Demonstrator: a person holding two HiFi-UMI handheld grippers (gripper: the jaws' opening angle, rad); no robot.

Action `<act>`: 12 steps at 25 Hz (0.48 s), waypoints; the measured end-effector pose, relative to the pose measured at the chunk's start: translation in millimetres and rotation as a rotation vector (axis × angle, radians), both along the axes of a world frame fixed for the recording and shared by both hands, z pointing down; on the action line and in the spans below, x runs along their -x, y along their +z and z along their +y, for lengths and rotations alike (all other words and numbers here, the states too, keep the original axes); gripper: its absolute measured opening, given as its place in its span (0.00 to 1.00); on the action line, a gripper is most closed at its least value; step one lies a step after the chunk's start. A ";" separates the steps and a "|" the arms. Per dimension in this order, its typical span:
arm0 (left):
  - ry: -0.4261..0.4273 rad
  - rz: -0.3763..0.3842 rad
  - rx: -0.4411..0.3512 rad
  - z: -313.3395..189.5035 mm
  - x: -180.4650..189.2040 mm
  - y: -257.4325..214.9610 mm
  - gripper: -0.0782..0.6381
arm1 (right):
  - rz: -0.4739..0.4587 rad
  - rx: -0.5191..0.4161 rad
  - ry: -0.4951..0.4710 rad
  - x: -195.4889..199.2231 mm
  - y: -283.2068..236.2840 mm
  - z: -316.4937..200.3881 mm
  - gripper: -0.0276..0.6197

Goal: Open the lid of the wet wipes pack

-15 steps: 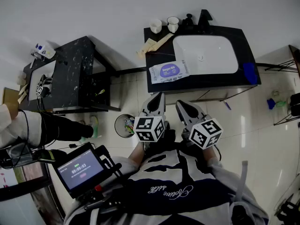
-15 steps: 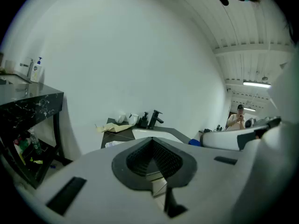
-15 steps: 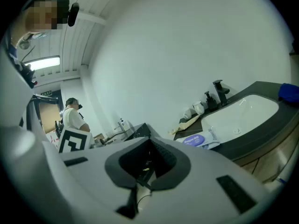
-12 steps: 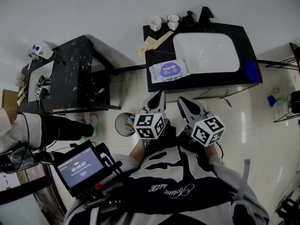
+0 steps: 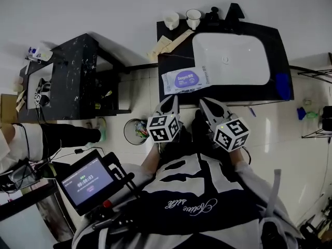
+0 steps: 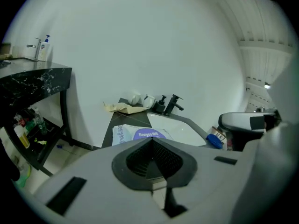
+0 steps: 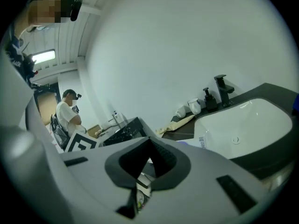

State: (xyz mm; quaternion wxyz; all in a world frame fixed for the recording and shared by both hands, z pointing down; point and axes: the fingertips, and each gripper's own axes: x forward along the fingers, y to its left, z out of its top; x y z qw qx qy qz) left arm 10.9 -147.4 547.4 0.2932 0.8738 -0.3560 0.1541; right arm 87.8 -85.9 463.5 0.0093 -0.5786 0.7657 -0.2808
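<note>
The wet wipes pack [image 5: 185, 80] is wrapped in smooth plastic film with a slight sheen and a printed purple label. The worktop [image 5: 174, 56] under it is dark and smooth, with little gloss. The basin [image 5: 231, 58] looks like white glazed ceramic, glossy. The tap [image 5: 233, 12] is matt black. The cups [image 5: 171, 19] look white and glazed. A crumpled beige sheet [image 5: 167, 44] could be paper or cloth. The floor [image 5: 290, 134] is pale glossy tile that mirrors lights. The side table [image 5: 78, 61] has a black, white-veined, stone-like top. The left gripper [image 5: 170, 102] and right gripper [image 5: 207, 105] have matt grey plastic shells, and their jaws carry dark ribbed pads [image 6: 161, 155].
</note>
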 end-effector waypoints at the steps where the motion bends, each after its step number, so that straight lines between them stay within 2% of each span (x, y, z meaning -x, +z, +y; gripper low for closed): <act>1: -0.017 -0.011 0.010 -5.3 -1.7 5.7 0.11 | 0.028 0.012 -0.030 -3.4 5.7 -7.5 0.04; 6: -0.105 -0.053 0.064 -27.4 -11.7 32.8 0.11 | 0.195 0.067 -0.209 -16.4 38.6 -45.9 0.04; 12: -0.181 -0.123 0.134 -30.3 -13.3 66.5 0.11 | 0.403 0.083 -0.494 -5.0 85.2 -77.4 0.04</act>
